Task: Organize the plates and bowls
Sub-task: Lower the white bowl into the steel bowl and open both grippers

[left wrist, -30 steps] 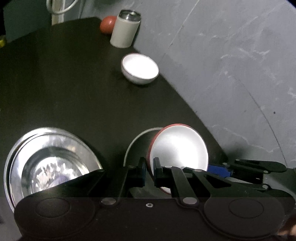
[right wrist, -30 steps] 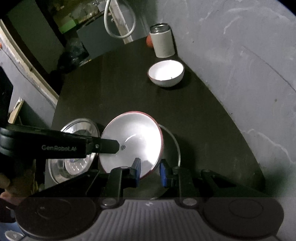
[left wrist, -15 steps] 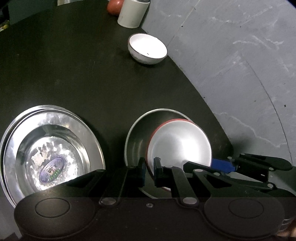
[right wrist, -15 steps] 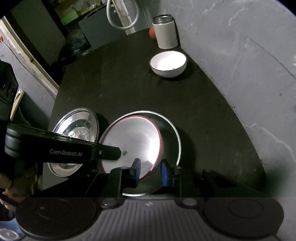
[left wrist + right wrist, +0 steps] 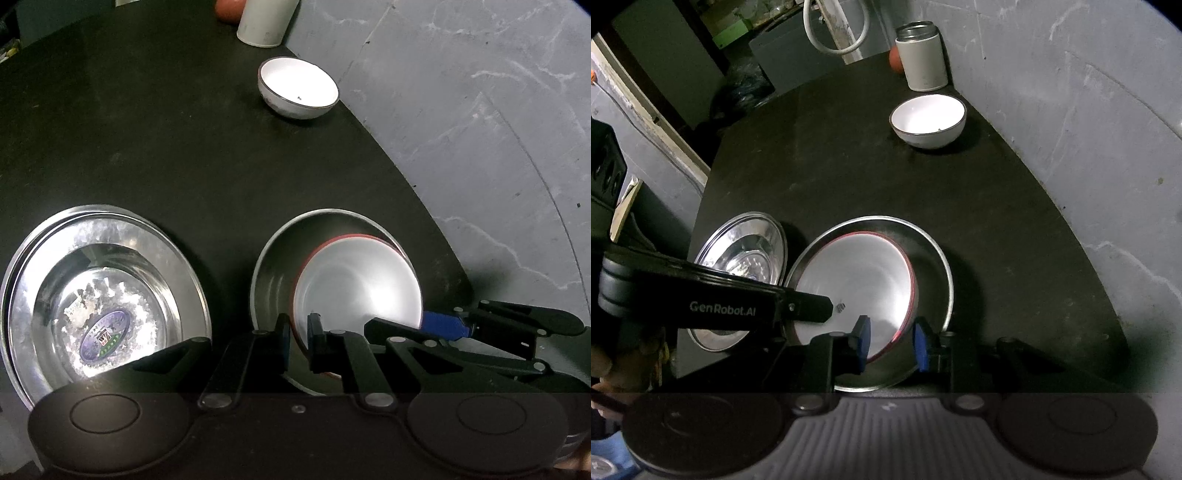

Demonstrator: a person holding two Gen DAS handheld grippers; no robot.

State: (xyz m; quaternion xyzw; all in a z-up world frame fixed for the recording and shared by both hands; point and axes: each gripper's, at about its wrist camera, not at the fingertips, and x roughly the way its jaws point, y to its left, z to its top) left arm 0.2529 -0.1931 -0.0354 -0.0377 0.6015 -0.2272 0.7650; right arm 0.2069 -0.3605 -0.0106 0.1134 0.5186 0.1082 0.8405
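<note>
Now that right jaws widened, red-rimmed bowl (image 5: 855, 280) lowered into steel plate (image 5: 932, 273).

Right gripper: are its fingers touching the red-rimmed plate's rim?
Apart. The right wrist view shows the right gripper open, with a gap between each blue pad and the red-rimmed plate edge.

dim, low light | glare on steel plate (image 5: 107, 295) | fisheye-bent edges | sharp focus

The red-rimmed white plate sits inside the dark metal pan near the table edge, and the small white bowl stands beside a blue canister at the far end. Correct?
Not quite: the canister is white with a metal top, not blue, as the right wrist view shows. The red-rimmed white plate does sit inside the dark metal pan, and the small white bowl stands beside the canister.
</note>
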